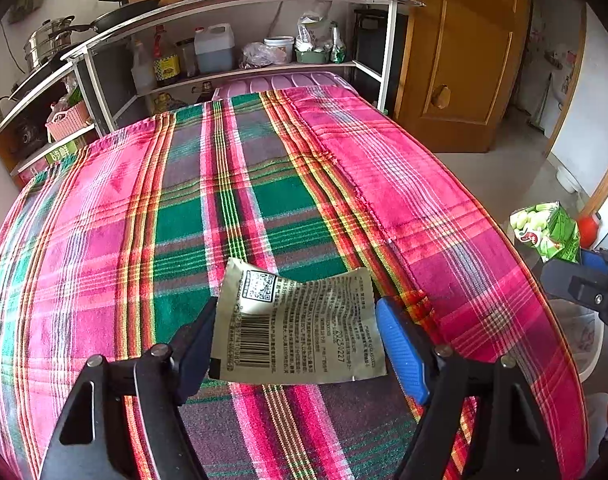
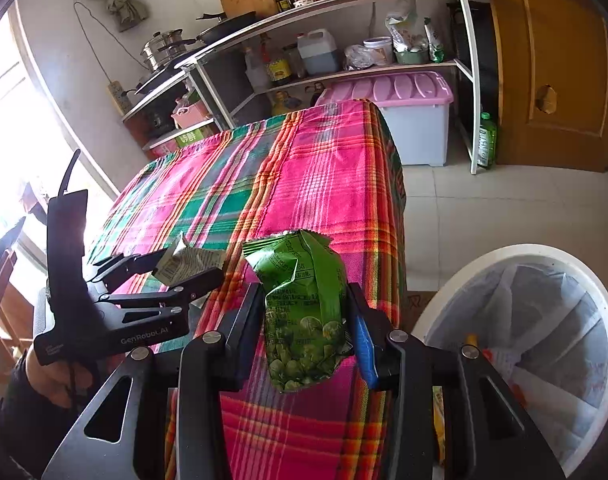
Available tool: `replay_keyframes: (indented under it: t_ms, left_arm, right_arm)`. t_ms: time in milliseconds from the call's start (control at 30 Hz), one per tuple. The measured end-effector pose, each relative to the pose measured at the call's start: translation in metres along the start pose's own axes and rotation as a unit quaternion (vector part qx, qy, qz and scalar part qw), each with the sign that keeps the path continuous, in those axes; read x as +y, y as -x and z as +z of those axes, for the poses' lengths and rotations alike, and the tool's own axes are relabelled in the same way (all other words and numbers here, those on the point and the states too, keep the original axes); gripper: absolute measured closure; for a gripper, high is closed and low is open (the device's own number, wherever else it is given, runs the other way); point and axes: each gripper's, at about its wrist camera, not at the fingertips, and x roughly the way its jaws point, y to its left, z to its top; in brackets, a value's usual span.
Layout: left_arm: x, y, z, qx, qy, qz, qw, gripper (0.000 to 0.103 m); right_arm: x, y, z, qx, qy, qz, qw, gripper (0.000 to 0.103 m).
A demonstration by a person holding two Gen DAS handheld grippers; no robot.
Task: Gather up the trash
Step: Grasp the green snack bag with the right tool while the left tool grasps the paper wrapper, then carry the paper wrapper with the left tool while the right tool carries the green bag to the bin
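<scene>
A pale, creased wrapper [image 1: 304,332] with a barcode and QR code lies on the plaid tablecloth [image 1: 264,184] near the front edge. My left gripper [image 1: 300,344] stands open around it, the black finger at its left edge and the blue pad at its right edge. From the right wrist view the wrapper [image 2: 188,262] sits between the left gripper's [image 2: 184,270] fingers. My right gripper [image 2: 307,320] is shut on a green pea snack bag [image 2: 304,300], held above the table's right edge. That bag [image 1: 543,232] and the right gripper [image 1: 583,280] also show at the right of the left wrist view.
A white bin [image 2: 523,250] with a plastic liner and some trash inside stands on the tiled floor right of the table. Behind the table are a white shelf rack [image 2: 343,4] with pots and bottles, a pink-lidded box [image 2: 403,88] and a wooden door [image 2: 551,60].
</scene>
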Motion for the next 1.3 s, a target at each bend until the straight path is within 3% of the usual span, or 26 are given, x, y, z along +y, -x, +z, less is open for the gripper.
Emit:
replay_keyframes:
  t_ms: [67,133,200,367,733,1300]
  left_arm:
    - [-0.002,0.003,-0.001,-0.004,-0.006,-0.004,1.0000,0.039]
    - [-0.008,0.005,-0.003,-0.007,-0.018,-0.004,0.9998,0.044]
    - [-0.009,0.009,-0.005,-0.011,-0.018,-0.019,0.9996,0.064]
    - [-0.008,0.018,-0.012,-0.018,0.004,-0.038,0.9991,0.075]
    - [-0.022,0.061,-0.025,-0.059,0.008,-0.066,0.9960,0.079]
    - [-0.099,0.091,-0.017,-0.078,-0.041,-0.138,0.9865,0.080]
  right_arm:
    - [-0.003,0.004,-0.003,-0.002,-0.003,-0.001,1.000,0.061]
    - [-0.006,0.008,-0.004,-0.005,-0.007,-0.003,1.000,0.061]
    - [-0.009,0.012,-0.007,-0.008,-0.011,-0.004,1.000,0.061]
    - [-0.012,0.023,-0.012,-0.015,-0.016,-0.006,1.000,0.061]
    - [-0.011,0.052,-0.028,-0.041,-0.024,-0.015,0.999,0.061]
    - [-0.040,0.102,-0.054,-0.068,-0.052,-0.056,0.995,0.061]
